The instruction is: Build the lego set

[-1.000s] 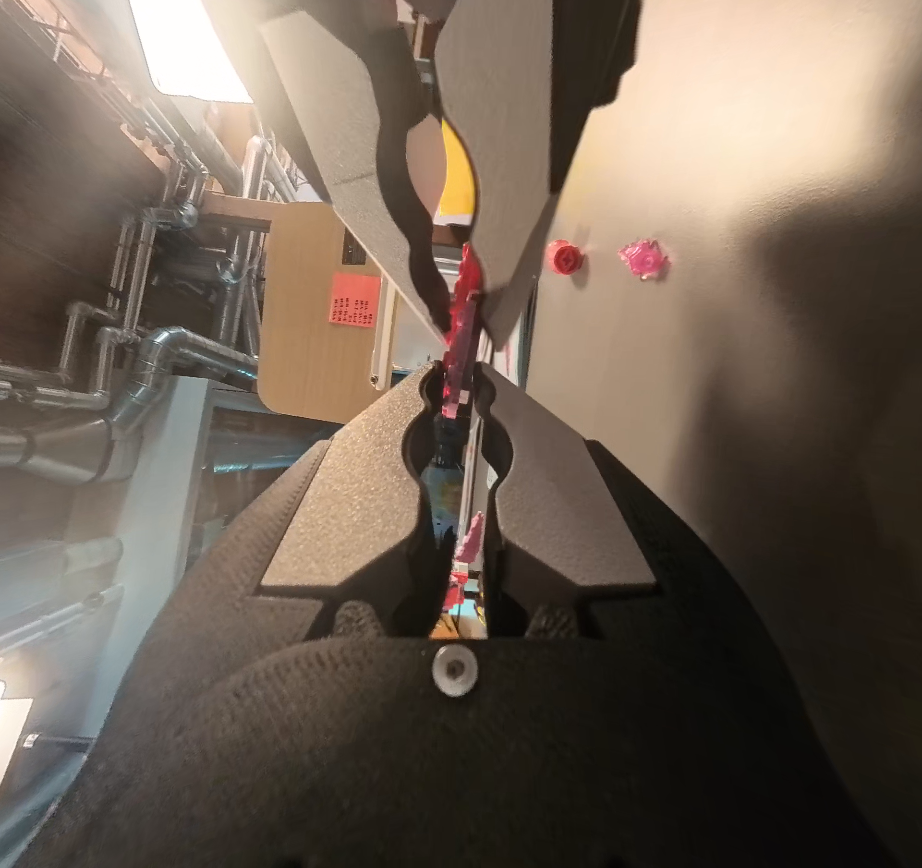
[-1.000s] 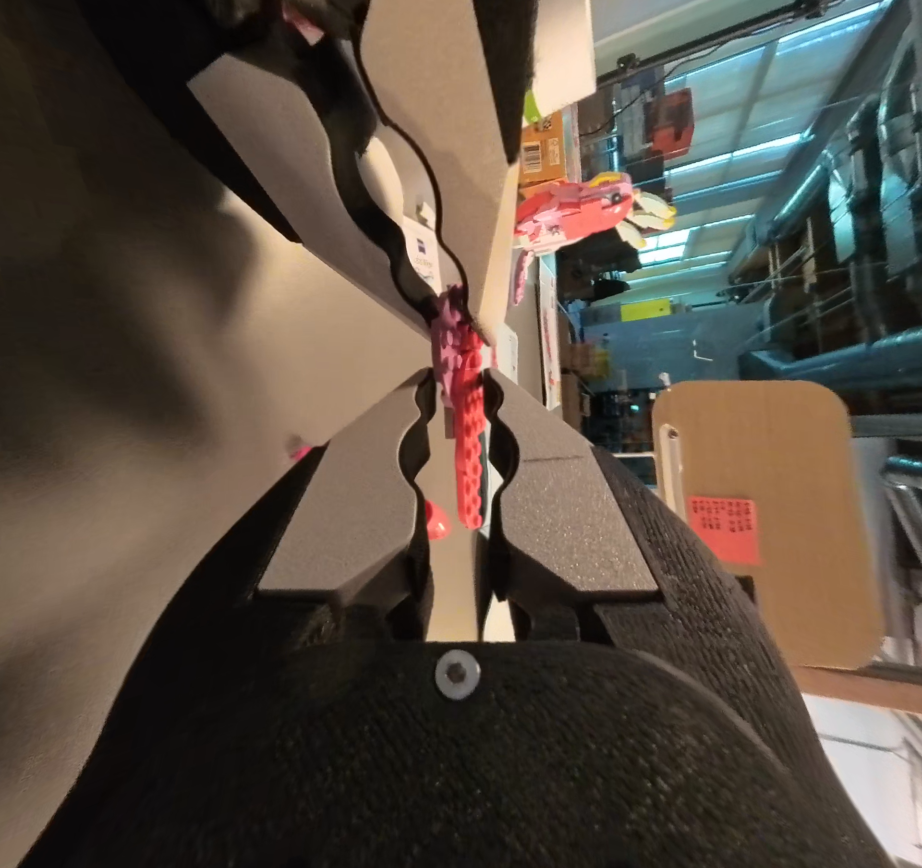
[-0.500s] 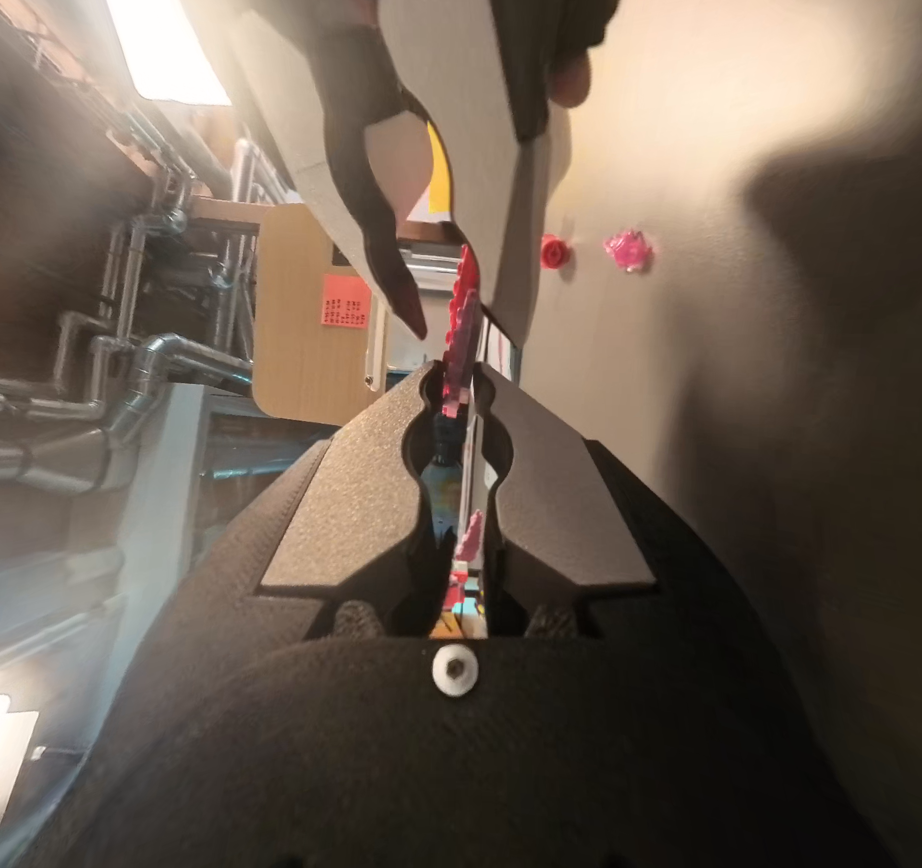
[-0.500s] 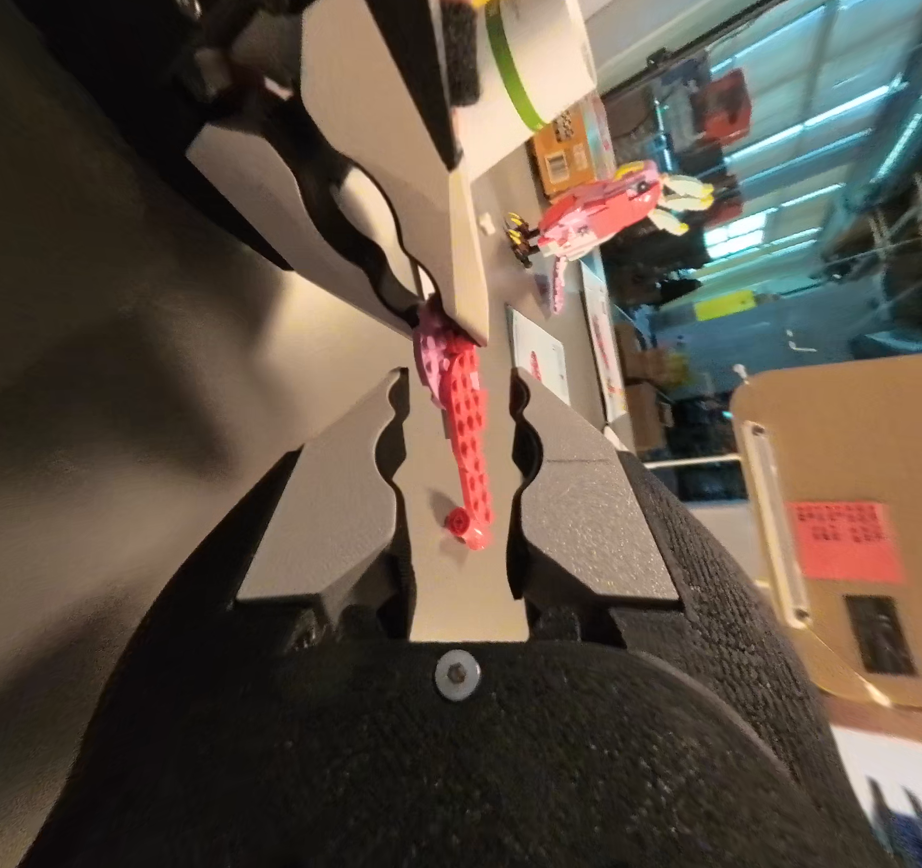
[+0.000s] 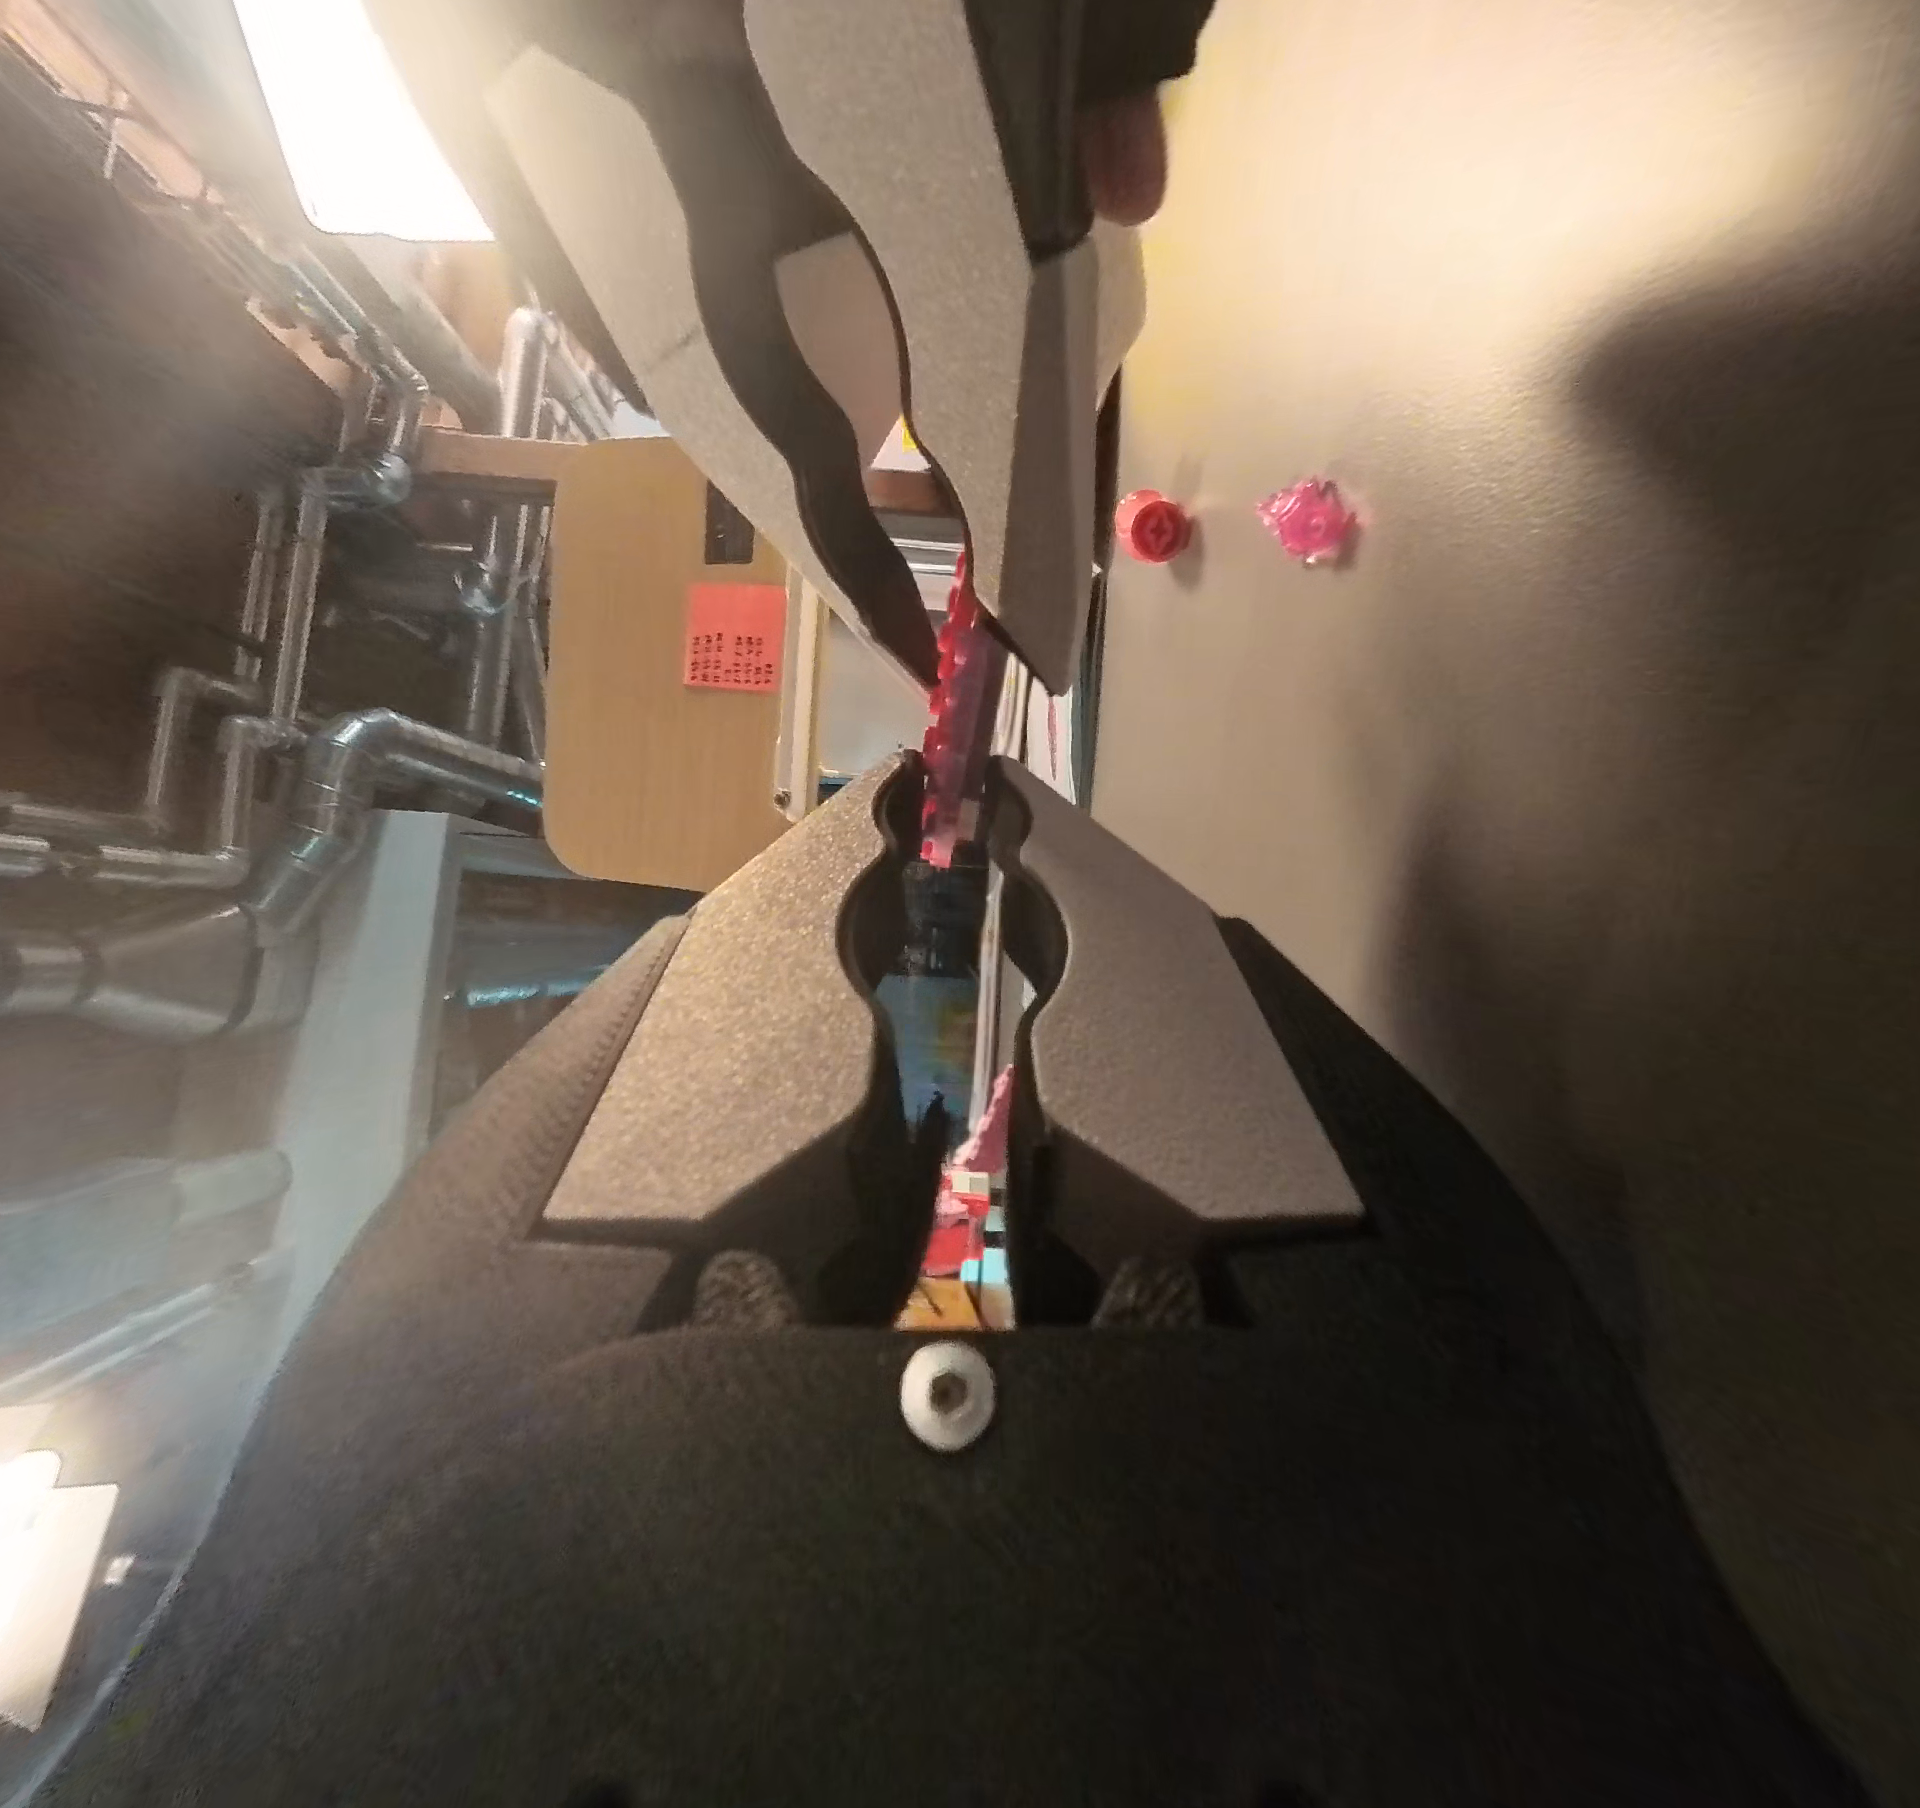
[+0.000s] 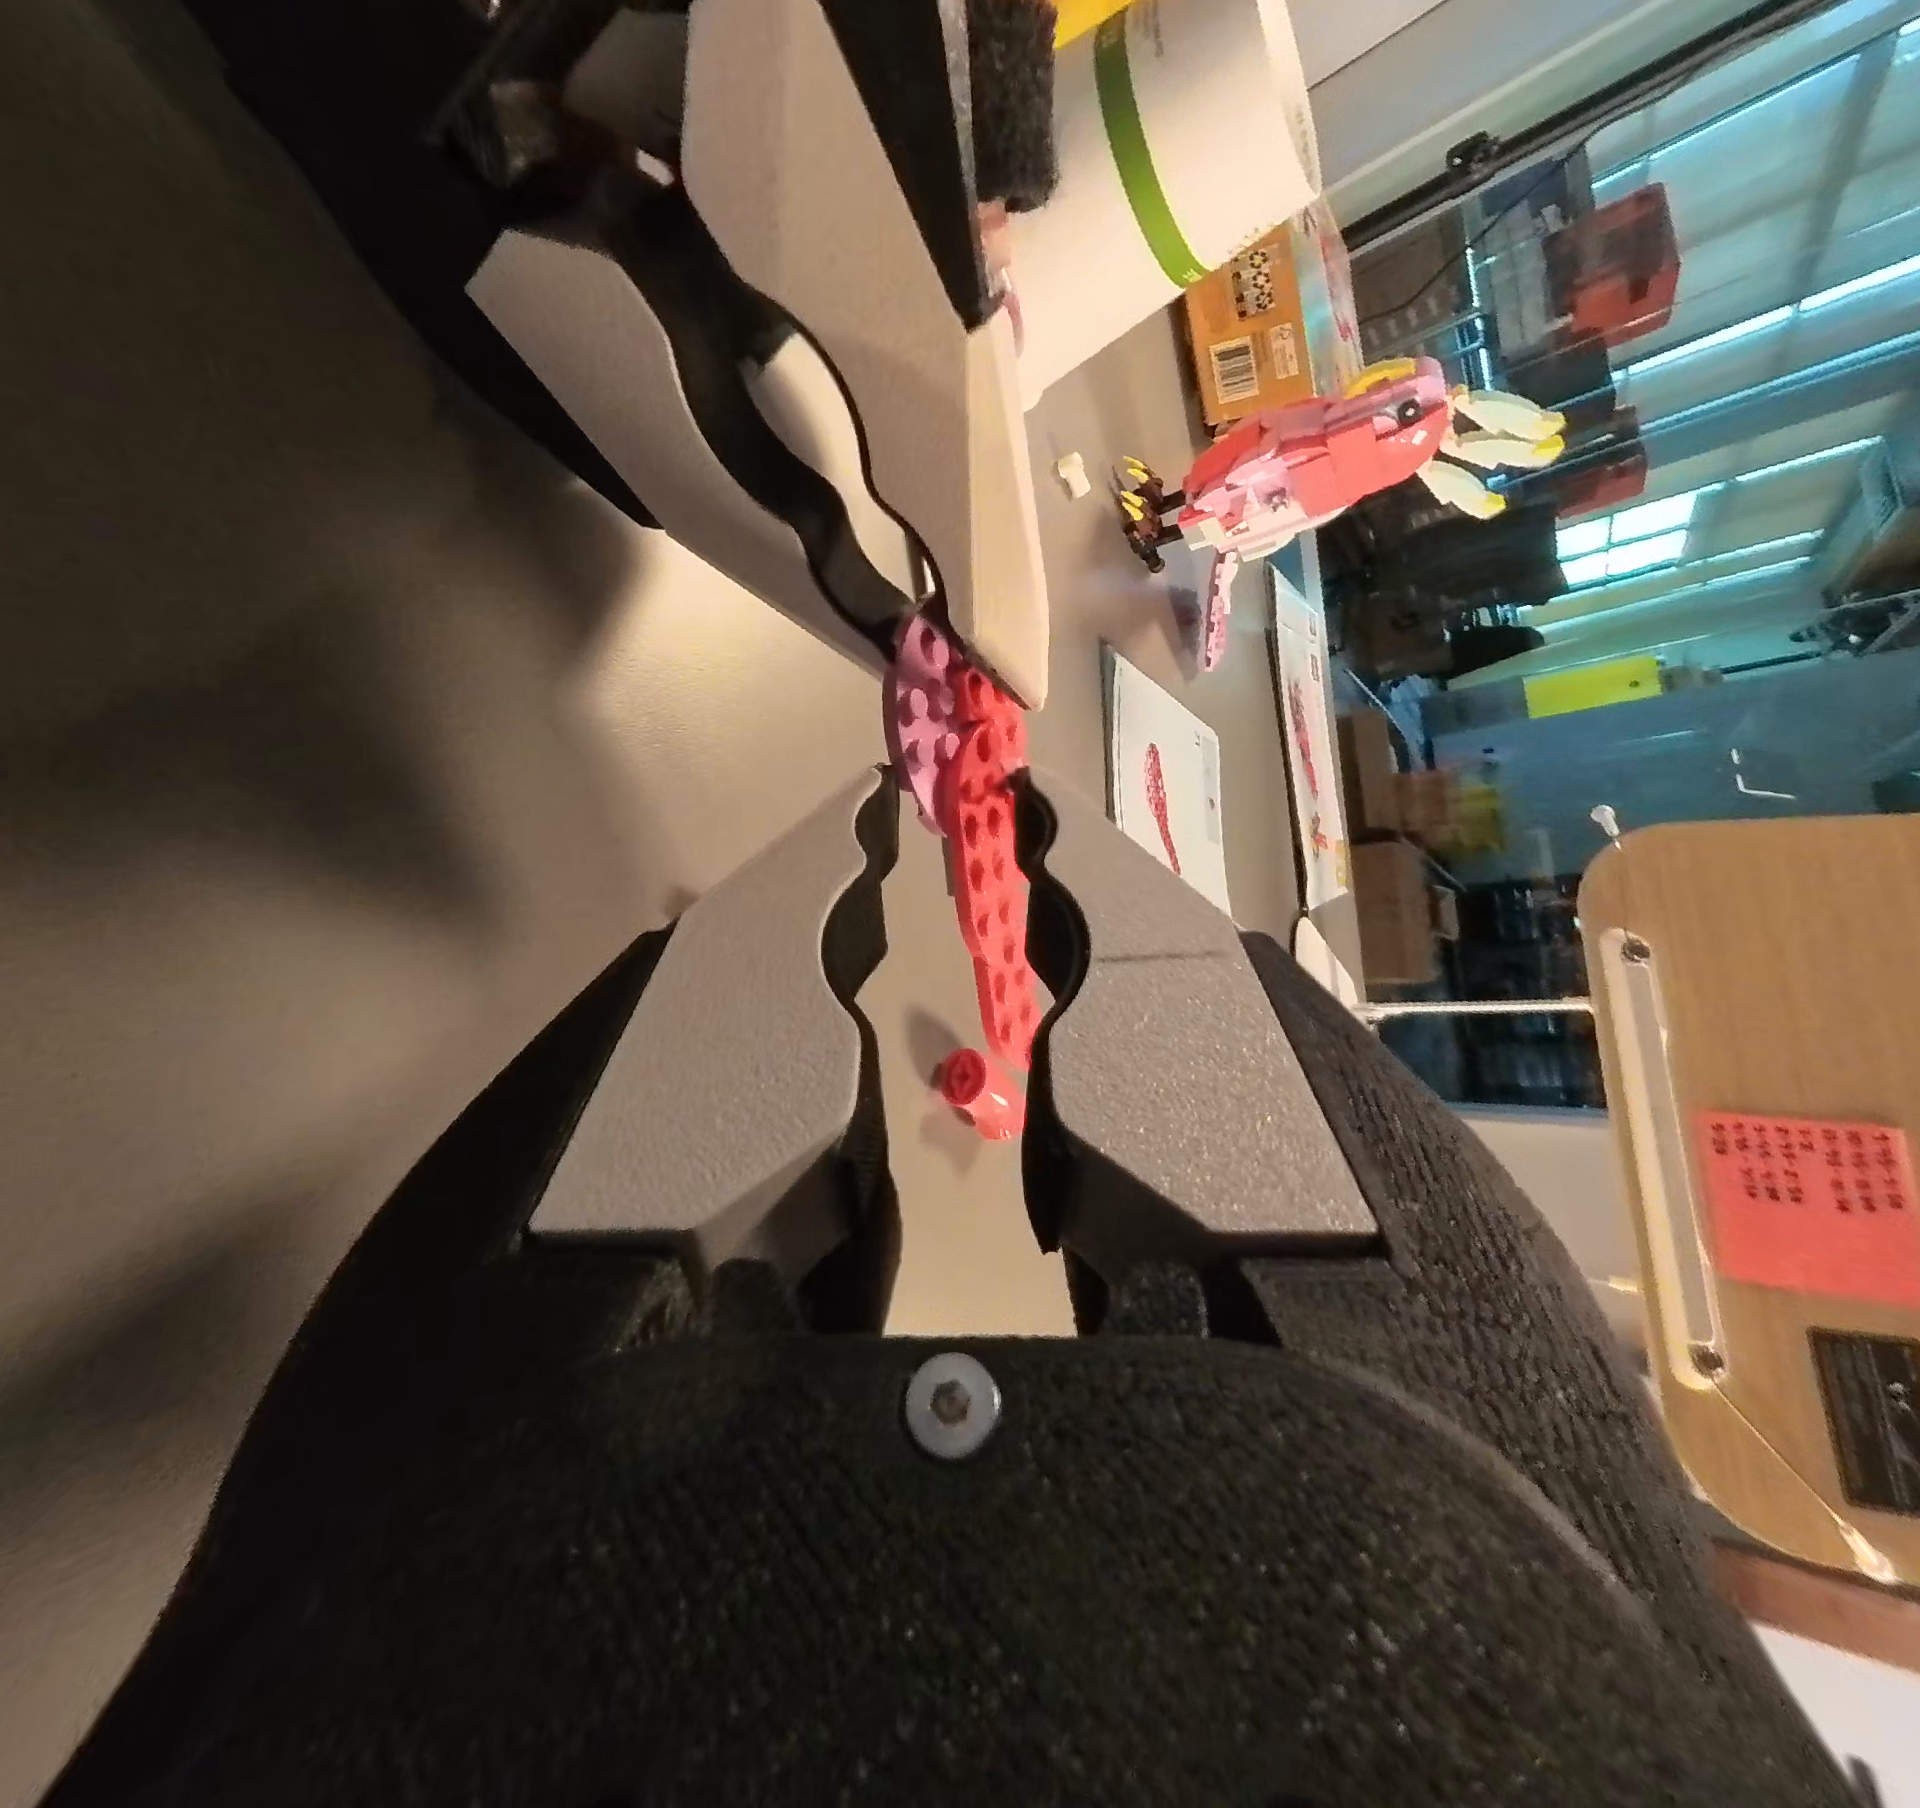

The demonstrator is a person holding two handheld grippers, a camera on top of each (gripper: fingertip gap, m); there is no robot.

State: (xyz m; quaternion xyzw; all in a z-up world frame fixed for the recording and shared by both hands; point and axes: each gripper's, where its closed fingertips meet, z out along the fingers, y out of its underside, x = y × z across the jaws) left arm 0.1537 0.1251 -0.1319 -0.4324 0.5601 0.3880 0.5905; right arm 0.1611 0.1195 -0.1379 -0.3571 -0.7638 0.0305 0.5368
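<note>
Centre frame, above the bench [image 6: 416, 719], the left gripper [image 5: 956, 797] clamps the red-and-pink brick plate strip [image 6: 977, 823] by its pink end; the right gripper [image 6: 951, 792], jaws wide half a second ago, has closed back onto it

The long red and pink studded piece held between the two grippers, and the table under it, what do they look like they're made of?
Red and pink studded piece: apparently moulded plastic toy-brick plates, slightly glossy, with rows of round studs. Table: smooth matt beige surface, perhaps laminate; unclear.
</note>
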